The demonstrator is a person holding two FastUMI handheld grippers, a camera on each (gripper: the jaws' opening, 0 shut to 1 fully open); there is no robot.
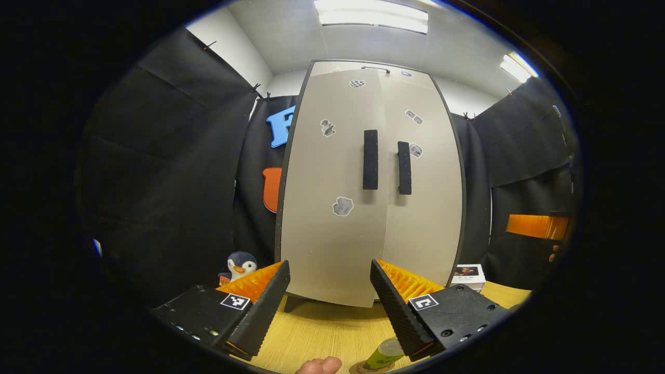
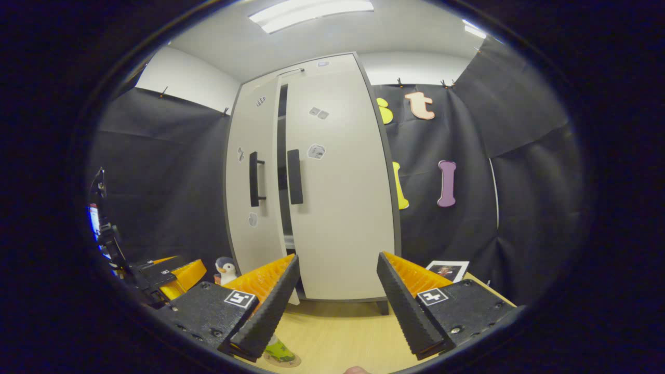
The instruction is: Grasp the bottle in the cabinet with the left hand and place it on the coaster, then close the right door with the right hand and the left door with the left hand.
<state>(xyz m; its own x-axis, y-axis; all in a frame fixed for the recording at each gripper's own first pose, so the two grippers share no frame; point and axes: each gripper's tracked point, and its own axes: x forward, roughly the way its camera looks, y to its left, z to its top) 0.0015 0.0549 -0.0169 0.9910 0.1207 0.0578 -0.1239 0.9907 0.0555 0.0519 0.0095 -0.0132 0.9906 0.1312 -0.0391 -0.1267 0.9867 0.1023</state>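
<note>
The pale cabinet (image 1: 332, 234) stands on the wooden table, straight ahead in the left gripper view. Its right door (image 1: 426, 218) lies flush. Its left door (image 1: 327, 171) stands slightly ajar, and the right gripper view shows a dark gap (image 2: 282, 156) between the left door (image 2: 249, 156) and the right door (image 2: 343, 208). A green bottle (image 1: 384, 353) stands on a round coaster (image 1: 363, 369) near the table's front; both bottle (image 2: 278, 352) and coaster (image 2: 290, 361) sit low in the right gripper view. My left gripper (image 1: 329, 267) is open and holds nothing. My right gripper (image 2: 337, 259) is open and holds nothing.
A penguin toy (image 1: 240, 265) sits left of the cabinet, and a small printed box (image 1: 469, 275) right of it. The right gripper (image 1: 537, 226) hangs at the far right with a hand. The left gripper (image 2: 171, 275) shows low left. Bare tabletop (image 1: 322, 332) lies before the cabinet.
</note>
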